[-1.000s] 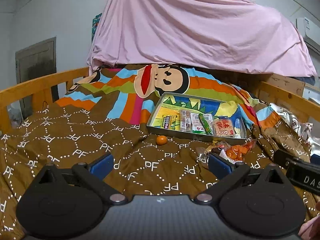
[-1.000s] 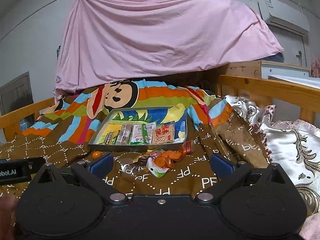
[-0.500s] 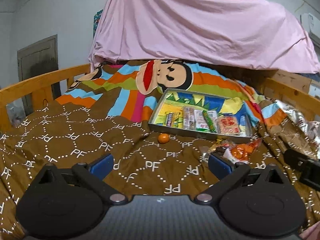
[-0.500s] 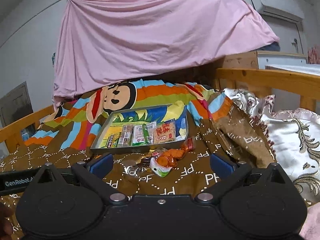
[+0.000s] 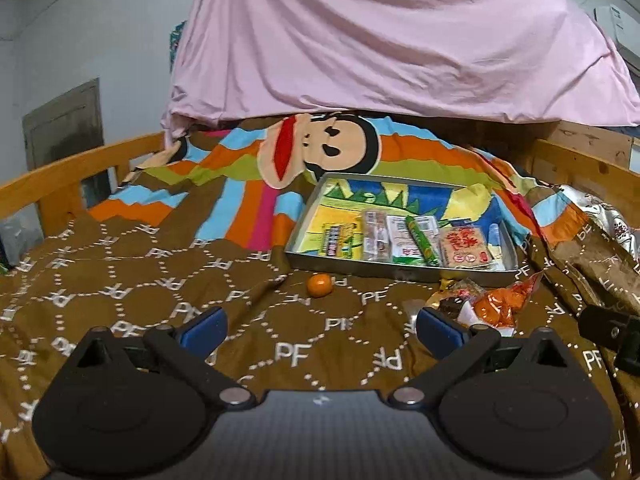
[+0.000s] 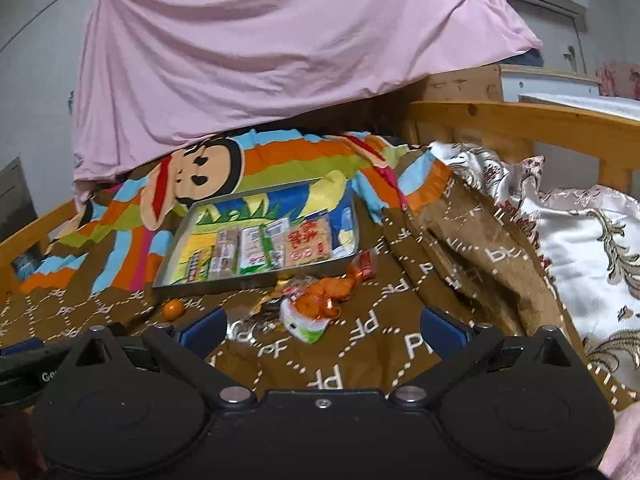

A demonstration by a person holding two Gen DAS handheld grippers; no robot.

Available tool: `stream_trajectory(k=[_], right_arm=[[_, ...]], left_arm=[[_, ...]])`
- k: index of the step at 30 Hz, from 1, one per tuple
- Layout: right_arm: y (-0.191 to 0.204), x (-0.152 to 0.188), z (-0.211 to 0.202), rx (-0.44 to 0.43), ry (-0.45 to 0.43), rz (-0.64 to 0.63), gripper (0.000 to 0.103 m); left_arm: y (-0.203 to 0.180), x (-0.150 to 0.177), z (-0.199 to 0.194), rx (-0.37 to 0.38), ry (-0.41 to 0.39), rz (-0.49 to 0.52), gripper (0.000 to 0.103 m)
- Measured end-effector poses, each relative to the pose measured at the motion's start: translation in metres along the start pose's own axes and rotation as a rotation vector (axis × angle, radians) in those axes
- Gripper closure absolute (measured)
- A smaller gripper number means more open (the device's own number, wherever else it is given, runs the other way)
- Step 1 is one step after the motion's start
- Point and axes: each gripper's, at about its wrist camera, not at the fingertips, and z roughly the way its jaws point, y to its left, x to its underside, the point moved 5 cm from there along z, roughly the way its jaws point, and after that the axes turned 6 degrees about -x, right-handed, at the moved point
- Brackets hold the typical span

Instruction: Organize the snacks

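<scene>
Left wrist view: a tray point(image 5: 304, 236) is seen on the bed's brown blanket point(image 5: 120, 280), with packets point(image 5: 416, 240) laid in a row along its near side. A small orange point(image 5: 319, 284) lies just before the tray's near wall, and loose wrappers point(image 5: 484, 304) are piled near its right corner. The left claw point(image 5: 320, 330) is held wide open over the blanket, gripping nothing. The right claw point(image 6: 322, 330) is likewise spread wide and empty, with the wrappers near its left finger.
</scene>
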Motion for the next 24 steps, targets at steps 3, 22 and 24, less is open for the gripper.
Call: stream_trajectory(k=[3,22,24], right_arm=[[-0.002,0.001,0.011,0.017,0.022,0.016,0.001],[0.067,-0.058,0.056,0.251,0.238,-0.374,0.001],[0.085,-0.055,0.067,0.287,0.275,-0.493,0.001]], left_arm=[[-0.004,0.000,0.015,0.026,0.018,-0.019,0.000],[0.067,-0.034,0.069,-0.122,0.090,-0.240,0.000],[0.078,-0.034,0.081,-0.139,0.140,-0.313,0.000]])
